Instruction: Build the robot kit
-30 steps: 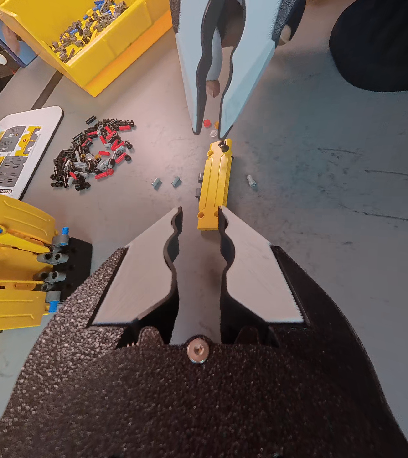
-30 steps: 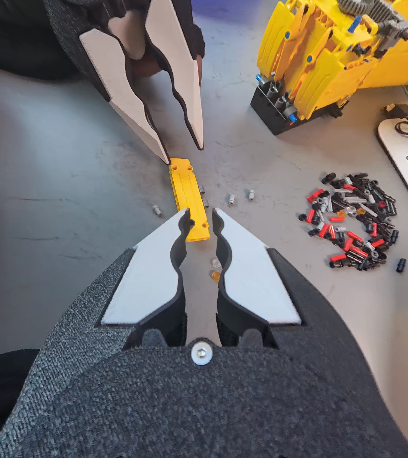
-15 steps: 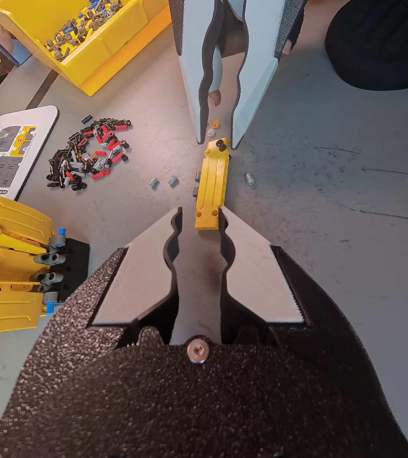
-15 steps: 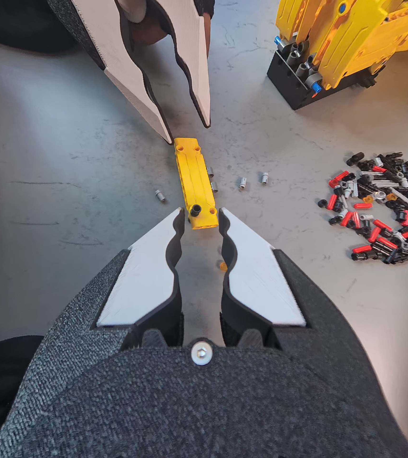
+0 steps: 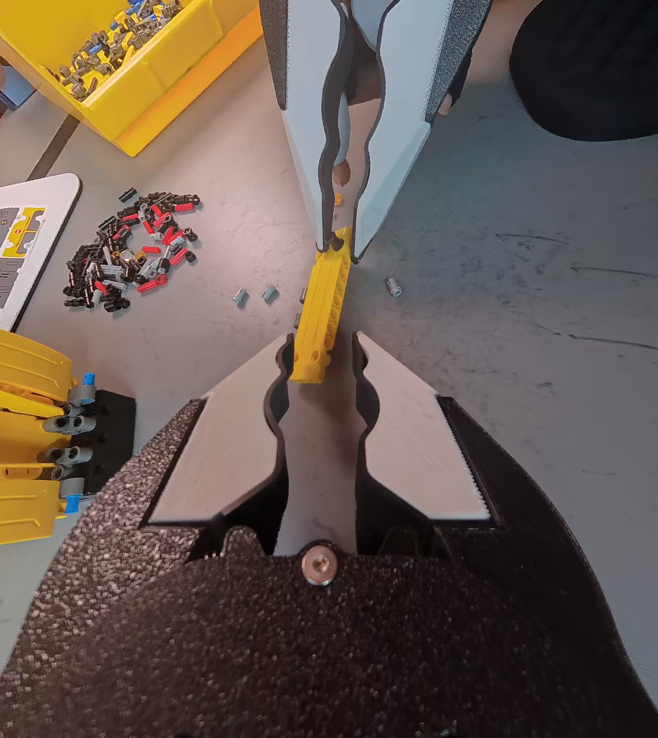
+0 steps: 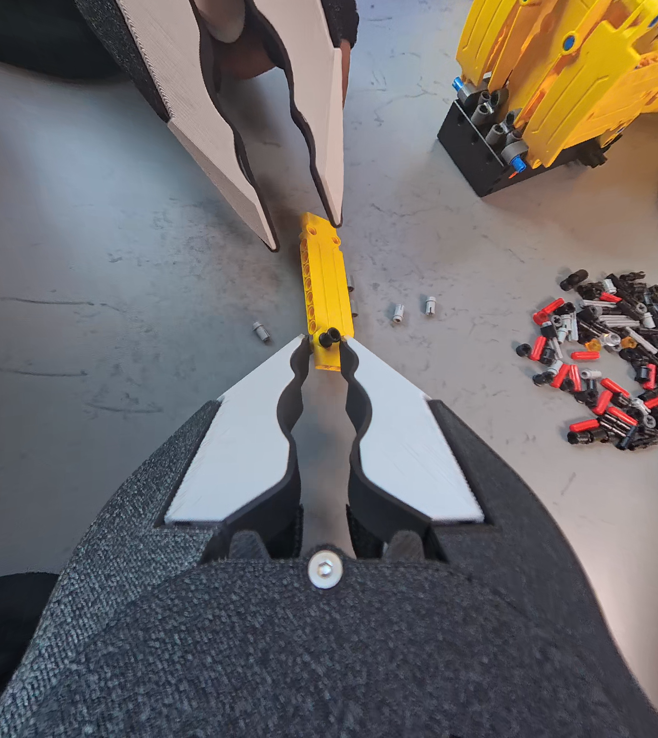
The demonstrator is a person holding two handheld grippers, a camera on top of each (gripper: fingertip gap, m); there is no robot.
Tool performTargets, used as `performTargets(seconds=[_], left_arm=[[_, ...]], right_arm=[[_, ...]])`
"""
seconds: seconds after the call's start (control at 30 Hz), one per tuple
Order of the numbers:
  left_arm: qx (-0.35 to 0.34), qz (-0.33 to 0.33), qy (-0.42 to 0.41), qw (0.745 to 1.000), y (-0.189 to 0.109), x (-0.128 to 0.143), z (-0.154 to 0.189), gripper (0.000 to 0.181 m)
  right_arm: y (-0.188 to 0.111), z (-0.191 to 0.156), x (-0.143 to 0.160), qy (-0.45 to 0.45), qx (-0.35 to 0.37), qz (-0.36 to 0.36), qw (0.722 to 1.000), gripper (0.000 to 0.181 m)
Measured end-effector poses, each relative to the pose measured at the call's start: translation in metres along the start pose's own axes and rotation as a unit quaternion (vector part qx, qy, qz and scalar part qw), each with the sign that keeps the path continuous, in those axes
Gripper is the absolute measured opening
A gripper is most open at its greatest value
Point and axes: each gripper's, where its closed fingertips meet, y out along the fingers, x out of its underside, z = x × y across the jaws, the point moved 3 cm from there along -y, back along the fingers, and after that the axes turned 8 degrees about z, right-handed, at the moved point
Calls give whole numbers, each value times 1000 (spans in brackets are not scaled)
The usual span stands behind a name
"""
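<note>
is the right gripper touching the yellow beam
Touching. The right wrist view shows the right gripper closed on the yellow beam, both fingertips pressed against its near end beside the black pin.

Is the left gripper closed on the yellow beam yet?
No: the left gripper is open, with a gap showing between one finger and the yellow beam.

The two handheld grippers face each other, tip to tip, low over the table. The left gripper [image 5: 322, 337], speckled black with pale grey fingers, has its jaws parted with a clear gap. The right gripper [image 6: 324, 340], grey-textured with white fingers, has its tips drawn close, clamped on something narrow.
</note>
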Motion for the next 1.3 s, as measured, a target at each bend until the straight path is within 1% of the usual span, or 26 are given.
performTargets(seconds=[0.17,0.23,0.3,0.37,0.47,0.53,0.6,0.67,0.7,0.73,0.77,0.83,0.93,1.03,1.13,1.23,1.27,1.3], left_arm=[[0,-12,12,1000,3,3,3,28],[3,-19,15,1000,4,4,4,28],[8,-22,16,1000,4,5,5,26],[10,-21,15,1000,4,5,6,25],[7,-16,3,1000,3,3,3,26],[5,-3,-25,1000,4,-1,-1,26],[11,11,-86,996,6,-8,-5,27],[56,-6,-160,986,10,-6,0,34],[67,-23,-177,982,13,-2,2,38],[65,-32,-177,981,14,1,1,37],[63,-35,-170,983,15,2,-1,37],[59,-37,-164,984,15,3,-2,36],[56,-49,-153,985,14,7,1,29],[47,-52,-119,990,13,8,2,29],[45,-52,-114,991,11,9,2,31],[42,-46,-119,991,10,7,-2,34],[43,-46,-121,991,9,7,-2,34],[43,-46,-122,991,9,7,-1,34]], right_arm=[[11,-8,-7,-59,17,5,998,15],[13,-11,-9,-77,18,9,997,19],[9,-10,-12,-68,13,17,997,23],[-1,-6,-14,-49,10,28,998,24],[-13,3,-3,-21,8,4,1000,24],[-15,4,3,-7,2,-7,1000,24],[-12,4,2,12,-2,-3,1000,24],[-6,3,0,39,-6,-3,999,28],[-3,2,0,52,-11,-8,999,32],[1,0,0,63,-18,-15,998,38],[4,1,-1,70,-18,-20,997,40],[10,0,-1,76,-24,-31,996,39],[12,1,1,73,-23,-35,996,30],[11,3,2,67,-14,-36,997,31],[11,6,1,65,-11,-34,997,37],[17,6,4,56,-35,-51,997,39],[19,6,4,51,-45,-52,996,37],[21,5,2,45,-58,-51,996,31]])
